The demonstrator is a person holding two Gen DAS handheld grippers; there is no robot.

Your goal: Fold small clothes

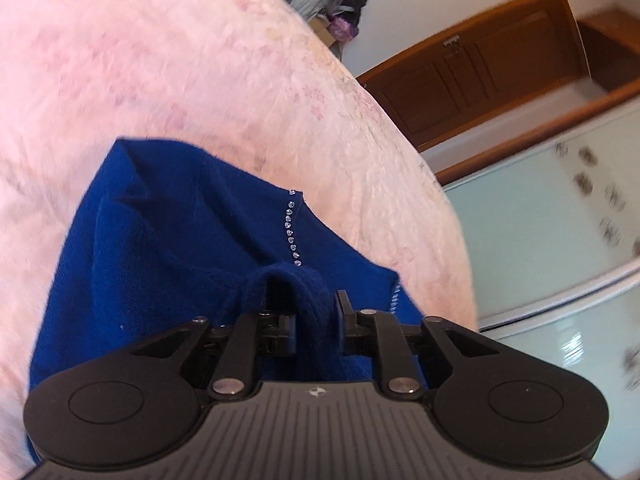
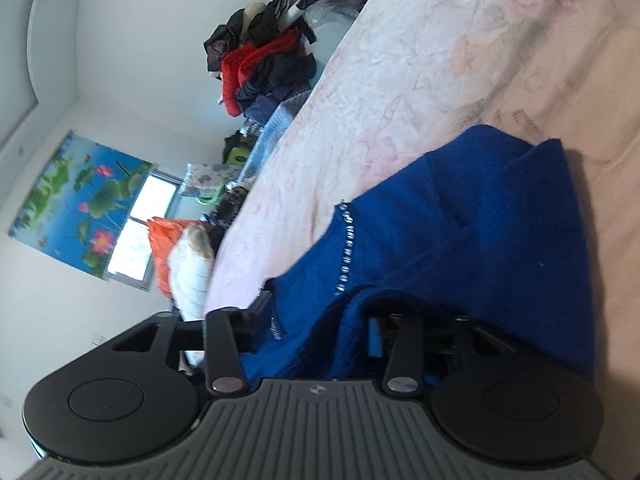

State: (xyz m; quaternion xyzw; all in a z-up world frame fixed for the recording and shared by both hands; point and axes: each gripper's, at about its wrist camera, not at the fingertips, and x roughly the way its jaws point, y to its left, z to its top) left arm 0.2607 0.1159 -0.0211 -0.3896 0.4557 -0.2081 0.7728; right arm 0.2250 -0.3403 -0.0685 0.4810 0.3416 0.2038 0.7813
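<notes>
A royal-blue knit sweater (image 1: 180,240) (image 2: 480,240) lies partly folded on the pink floral bedspread (image 1: 160,60) (image 2: 400,80). A row of small rhinestones (image 1: 290,228) (image 2: 348,248) runs down it. My left gripper (image 1: 316,316) sits low over the sweater's near edge. A ribbed fold of the knit stands up between its narrowly parted jaws, with a slight gap at the right pad. My right gripper (image 2: 322,316) has its jaws wide apart, and blue fabric is draped loosely between and over its fingers (image 2: 262,308).
The left wrist view shows a brown wooden door (image 1: 480,68) and pale glass wardrobe panels (image 1: 540,220) beyond the bed's edge. A pile of dark and red clothes (image 2: 260,68) lies past the bed's far end. An orange and a white bundle (image 2: 188,256) sit by the window (image 2: 140,220).
</notes>
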